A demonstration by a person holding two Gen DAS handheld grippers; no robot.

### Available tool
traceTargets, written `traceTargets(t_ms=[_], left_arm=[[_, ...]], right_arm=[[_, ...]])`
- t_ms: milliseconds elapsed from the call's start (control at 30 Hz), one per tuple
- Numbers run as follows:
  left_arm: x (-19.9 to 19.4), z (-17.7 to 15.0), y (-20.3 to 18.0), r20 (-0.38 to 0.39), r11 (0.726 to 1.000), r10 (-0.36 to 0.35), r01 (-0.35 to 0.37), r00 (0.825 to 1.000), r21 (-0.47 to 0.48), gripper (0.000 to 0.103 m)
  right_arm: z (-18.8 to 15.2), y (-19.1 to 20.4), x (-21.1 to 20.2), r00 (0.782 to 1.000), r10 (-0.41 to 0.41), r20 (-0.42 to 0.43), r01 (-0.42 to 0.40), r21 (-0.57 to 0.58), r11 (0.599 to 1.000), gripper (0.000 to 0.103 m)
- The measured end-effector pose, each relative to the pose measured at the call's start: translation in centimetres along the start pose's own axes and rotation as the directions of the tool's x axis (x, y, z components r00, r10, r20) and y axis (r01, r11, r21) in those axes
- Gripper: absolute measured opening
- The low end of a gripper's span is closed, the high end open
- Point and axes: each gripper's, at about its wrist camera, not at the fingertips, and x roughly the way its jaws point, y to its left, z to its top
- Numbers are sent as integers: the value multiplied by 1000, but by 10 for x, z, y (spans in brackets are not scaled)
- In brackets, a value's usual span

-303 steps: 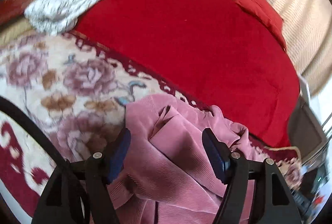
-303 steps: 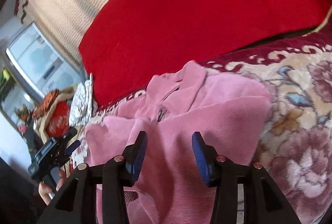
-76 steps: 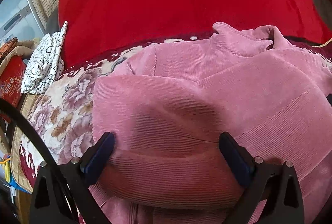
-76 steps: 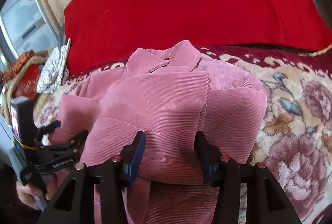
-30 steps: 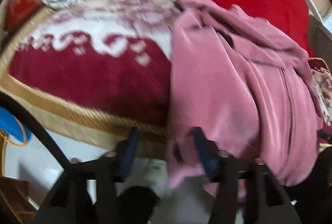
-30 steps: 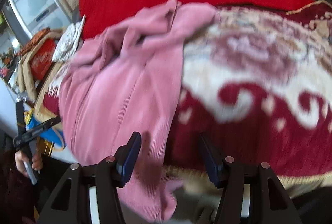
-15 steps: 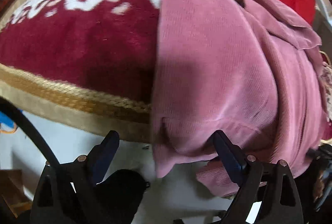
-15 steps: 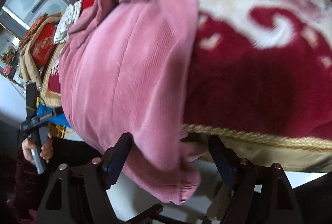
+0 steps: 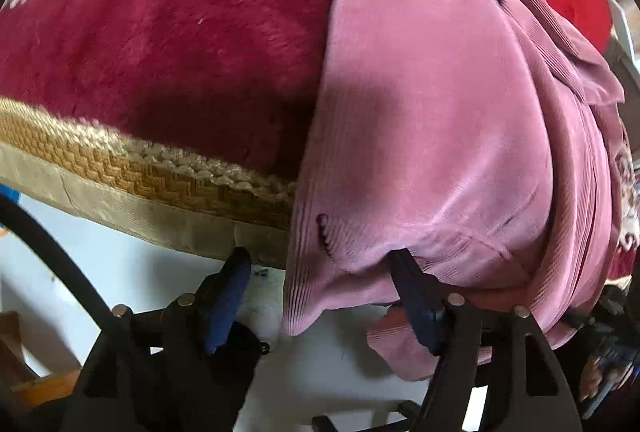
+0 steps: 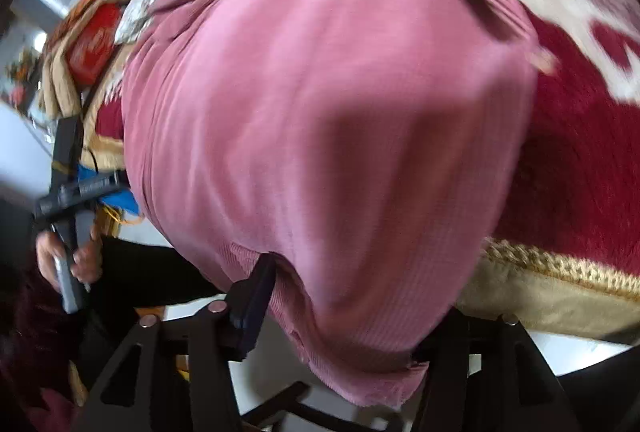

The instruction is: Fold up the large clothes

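Red patterned bedspread [image 9: 168, 43] carries pink corduroy garment [image 9: 420, 111], side-folded, hem hanging off its gold-trimmed edge. Left gripper [image 9: 320, 292] and right gripper [image 10: 344, 312] straddle hem corners, jaws just closing, not yet clenched. Bottom-up fold left.

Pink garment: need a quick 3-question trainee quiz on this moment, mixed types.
1. True or false: the garment hangs over the blanket's edge.
2. The blanket's woven trim is: A gold, B blue, C green.
3. Is the left gripper clamped on the garment?

Key
1. True.
2. A.
3. No. The hem corner hangs between its jaws, which have just been closing, but one pad stands clear of the cloth.
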Motion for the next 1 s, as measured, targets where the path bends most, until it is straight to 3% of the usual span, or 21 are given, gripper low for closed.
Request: traceTargets(t_ms=[33,67,133,167,233,300,400,433,467,633,733,800,867,900,1000], left_arm=[[2,0,4,-4,1000,-17,16,1000,-18,71],[3,-1,5,-9,999,-32,32,999,-21,49],[5,-4,4,-34,996,-92,92,995,-10,10],[1,-6,-1,-16,998,-65,66,998,18,7],[-7,-8,-6,10,997,-56,56,998,52,5],[-27,-9,-6,56,988,-150,148,987,41,4],[-53,-8,-11,102,976,-214,207,972,74,3],[-62,-6,-12,123,965,-259,250,958,82,3],[-74,-2,-15,155,952,-302,291,941,93,3],[-135,44,-33,295,924,-380,341,877,176,3],[-164,94,-41,341,914,-404,360,849,188,3],[-175,141,-48,409,924,-382,336,829,182,3],[-168,187,-56,450,937,-348,313,823,153,4],[-157,206,-59,459,944,-328,302,826,130,5],[-103,247,-57,445,980,-162,196,880,-31,7]], right_arm=[[0,4,1,1000,-22,-7,22,-24,999,54],[1,7,1,999,-39,-23,38,-40,998,39],[3,13,-4,998,-38,-45,36,-50,998,26],[6,17,-12,999,-23,-42,21,-55,998,23],[10,25,-30,1000,-13,-21,11,-96,995,22],[15,34,-57,1000,18,8,-17,-140,990,21],[32,36,-99,990,129,63,-119,-143,983,21],[39,36,-111,983,162,90,-148,-146,978,20],[50,35,-126,970,206,126,-187,-149,971,20],[97,23,-166,915,286,284,-264,-116,958,20],[137,2,-169,876,323,357,-332,-39,943,20],[170,-19,-162,842,332,425,-385,42,922,20],[204,-51,-145,808,362,465,-474,149,868,21],[221,-73,-130,783,388,486,-537,214,816,23],[256,-117,-78,744,428,513,-640,364,677,27]])
